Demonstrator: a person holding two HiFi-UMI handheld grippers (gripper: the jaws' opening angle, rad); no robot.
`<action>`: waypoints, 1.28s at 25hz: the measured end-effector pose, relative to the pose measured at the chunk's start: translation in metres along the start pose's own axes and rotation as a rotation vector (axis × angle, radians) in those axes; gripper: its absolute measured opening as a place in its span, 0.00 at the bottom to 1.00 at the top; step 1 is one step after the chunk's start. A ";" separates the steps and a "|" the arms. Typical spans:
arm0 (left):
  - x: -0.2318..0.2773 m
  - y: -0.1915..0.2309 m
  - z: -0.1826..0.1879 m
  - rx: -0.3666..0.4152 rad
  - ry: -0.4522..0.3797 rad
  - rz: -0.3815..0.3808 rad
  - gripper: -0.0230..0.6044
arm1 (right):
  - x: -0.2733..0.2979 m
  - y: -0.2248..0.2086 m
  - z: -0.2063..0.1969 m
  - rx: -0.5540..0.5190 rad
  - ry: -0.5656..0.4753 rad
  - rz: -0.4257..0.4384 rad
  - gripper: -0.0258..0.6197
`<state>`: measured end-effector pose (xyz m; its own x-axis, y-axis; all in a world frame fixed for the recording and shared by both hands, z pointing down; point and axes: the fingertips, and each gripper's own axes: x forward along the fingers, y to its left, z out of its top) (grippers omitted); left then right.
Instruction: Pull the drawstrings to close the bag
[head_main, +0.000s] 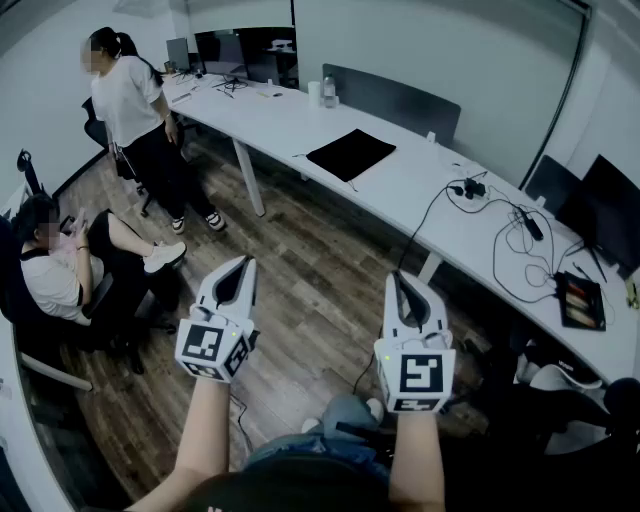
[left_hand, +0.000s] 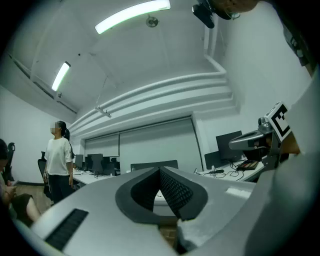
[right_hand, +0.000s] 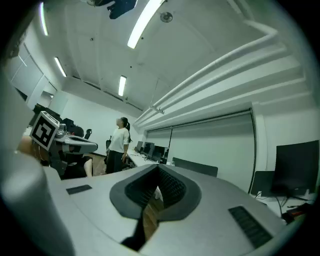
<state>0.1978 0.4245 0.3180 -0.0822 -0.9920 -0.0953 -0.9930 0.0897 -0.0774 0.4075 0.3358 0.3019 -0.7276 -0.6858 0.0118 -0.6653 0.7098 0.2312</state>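
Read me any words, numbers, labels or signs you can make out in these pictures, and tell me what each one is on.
No readable text anywhere.
Marker cube on the left gripper: black-and-white square pattern, no letters.
Second marker cube on the right gripper: the same.
Bottle on the white desk: any label is too small to read.

My head camera looks steeply down at the floor (head_main: 320, 270) in front of the long white surface (head_main: 400, 190), with the left claw (head_main: 240, 265) and right claw (head_main: 400, 278) close below it. Each claw camera sits right behind its own jaws, tilted up past that surface toward the ceiling lights (left_hand: 132, 15). All three views share the standing person (head_main: 135, 110) beside the surface. Each claw camera also catches the other claw at its edge.
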 end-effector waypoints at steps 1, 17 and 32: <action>0.000 0.007 0.001 0.001 -0.001 0.005 0.03 | 0.004 0.001 0.002 0.001 0.000 -0.002 0.03; 0.046 0.070 -0.009 0.028 -0.001 0.038 0.03 | 0.090 0.012 -0.001 0.049 -0.054 0.025 0.03; 0.208 0.149 -0.038 0.027 0.034 0.036 0.03 | 0.261 -0.034 -0.026 0.077 -0.022 0.020 0.03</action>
<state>0.0291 0.2283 0.3247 -0.1210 -0.9905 -0.0645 -0.9866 0.1272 -0.1017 0.2444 0.1283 0.3223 -0.7441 -0.6681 -0.0055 -0.6606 0.7344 0.1557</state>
